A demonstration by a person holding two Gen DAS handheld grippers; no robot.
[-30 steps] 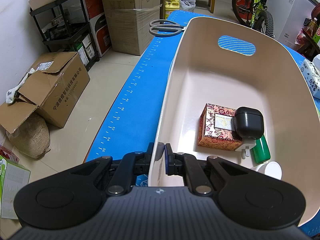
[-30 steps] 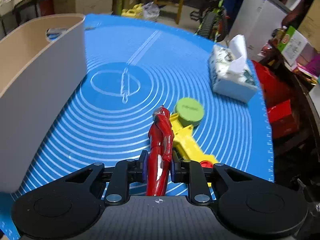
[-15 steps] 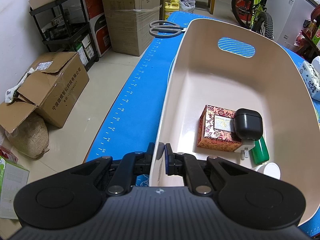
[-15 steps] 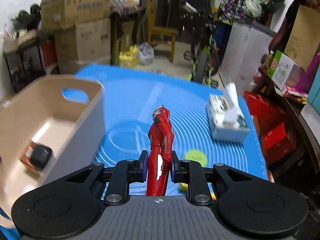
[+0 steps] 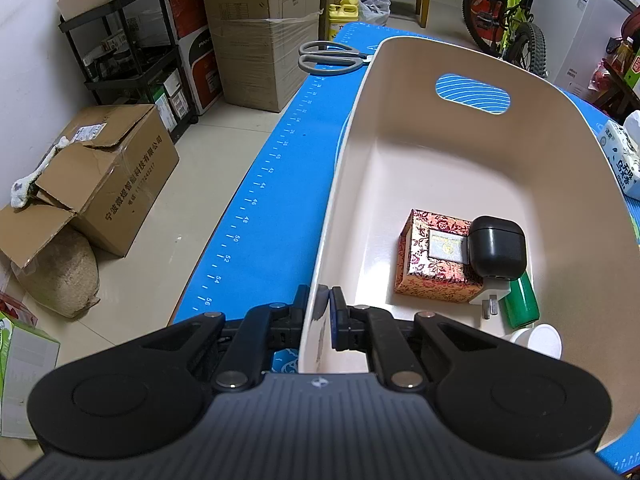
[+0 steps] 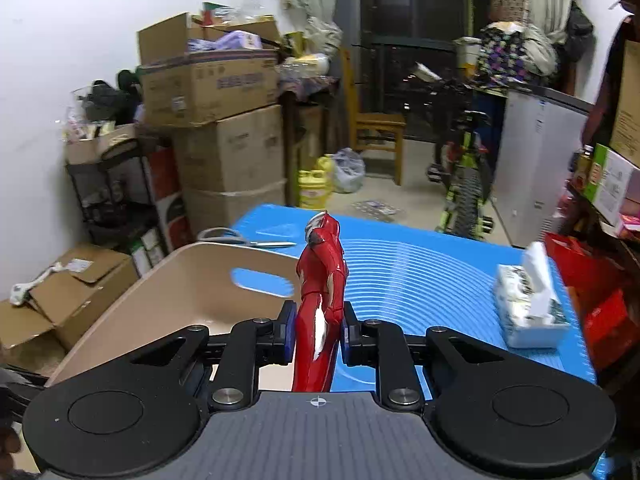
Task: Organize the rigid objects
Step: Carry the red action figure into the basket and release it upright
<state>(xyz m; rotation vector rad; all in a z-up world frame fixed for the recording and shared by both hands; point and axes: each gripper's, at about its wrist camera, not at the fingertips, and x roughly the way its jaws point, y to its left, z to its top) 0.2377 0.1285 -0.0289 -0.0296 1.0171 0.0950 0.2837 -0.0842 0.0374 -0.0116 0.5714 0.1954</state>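
A beige plastic bin [image 5: 452, 168] stands on the blue mat [image 5: 280, 200]. My left gripper [image 5: 318, 312] is shut on the bin's near left wall. Inside lie a red patterned box [image 5: 432, 260], a black case [image 5: 498, 246], a white plug [image 5: 490, 300], a green bottle [image 5: 520, 300] and a white cap [image 5: 542, 340]. My right gripper [image 6: 316, 332] is shut on a red toy figure [image 6: 320, 280], held upright in the air beside the bin [image 6: 172, 300], above the mat [image 6: 420, 272].
Grey scissors [image 5: 332, 56] lie on the mat behind the bin. A tissue pack [image 6: 528, 300] sits at the mat's right side. Cardboard boxes [image 5: 100, 184], a black shelf [image 5: 132, 64] and a bicycle [image 6: 460, 184] stand on the floor around the table.
My right gripper rose with the red figure and tilted up, so the room and the bin's far end came into view. The left gripper stayed on the bin wall.
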